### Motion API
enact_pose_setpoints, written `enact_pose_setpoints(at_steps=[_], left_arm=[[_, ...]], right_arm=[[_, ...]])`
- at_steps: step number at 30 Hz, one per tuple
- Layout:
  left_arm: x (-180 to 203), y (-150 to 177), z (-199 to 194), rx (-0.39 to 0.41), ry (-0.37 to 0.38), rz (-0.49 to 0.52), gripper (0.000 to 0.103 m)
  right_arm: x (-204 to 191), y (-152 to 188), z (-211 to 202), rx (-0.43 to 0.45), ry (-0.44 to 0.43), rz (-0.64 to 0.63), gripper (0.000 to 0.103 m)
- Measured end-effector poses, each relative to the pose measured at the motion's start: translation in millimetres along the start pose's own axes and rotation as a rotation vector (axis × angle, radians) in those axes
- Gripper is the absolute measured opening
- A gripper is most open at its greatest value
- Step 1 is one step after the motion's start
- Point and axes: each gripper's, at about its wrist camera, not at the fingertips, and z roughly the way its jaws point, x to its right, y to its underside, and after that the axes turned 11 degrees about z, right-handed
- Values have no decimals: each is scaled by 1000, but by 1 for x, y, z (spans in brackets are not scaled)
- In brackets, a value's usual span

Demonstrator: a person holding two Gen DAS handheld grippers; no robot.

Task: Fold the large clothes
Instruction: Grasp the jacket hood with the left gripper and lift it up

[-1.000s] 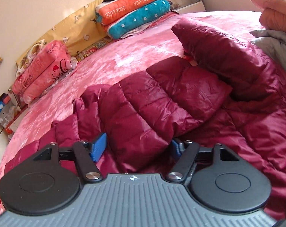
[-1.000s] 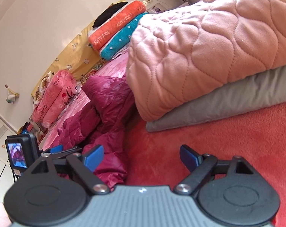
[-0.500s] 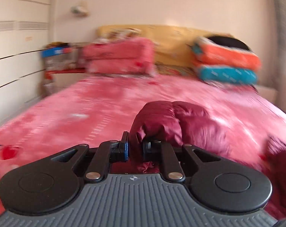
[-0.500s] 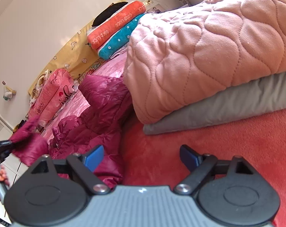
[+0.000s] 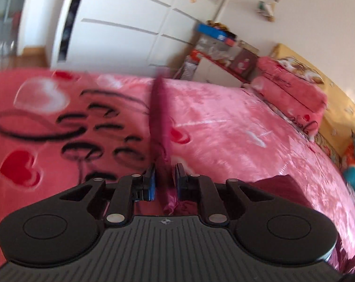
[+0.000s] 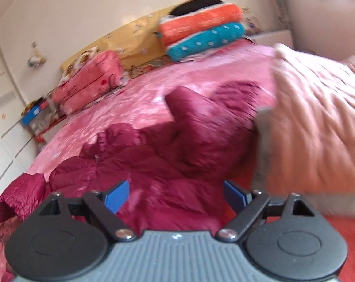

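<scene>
Step in hand looks like spreading: L gripper (image 5: 165,180) clamped on a thin fold of the dark maroon quilted puffer jacket (image 6: 177,145) lying crumpled mid-bed on the pink plush heart-print blanket (image 5: 236,127), R gripper (image 6: 176,193) fingers wide apart w/ nothing between, so next probably needs R to grab another edge.

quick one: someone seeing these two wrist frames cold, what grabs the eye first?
First the dark red puffer jacket, sprawled over the pink bedspread in the middle of the right wrist view, beside a folded peach quilt at right. Next, in the left wrist view, the left gripper is shut on a thin strip of that same red fabric. The right gripper hangs open over the jacket, holding nothing.
</scene>
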Motion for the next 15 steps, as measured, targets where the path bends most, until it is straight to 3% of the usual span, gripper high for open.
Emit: enact_pose_setpoints(at_steps=[4, 8, 11, 13, 15], left_arm=[[-14, 12, -10, -8, 20, -38, 38], [3, 16, -31, 11, 38, 41, 42], [41, 18, -43, 85, 54, 156, 54], [54, 21, -50, 122, 106, 223, 60], [62, 25, -50, 118, 171, 227, 60]], right_arm=[[-43, -19, 49, -29, -3, -101, 61], [-65, -31, 107, -39, -11, -149, 48], [-71, -39, 148, -56, -19, -113, 47], [-76, -42, 172, -55, -30, -92, 47], [-84, -43, 192, -48, -9, -108, 47]])
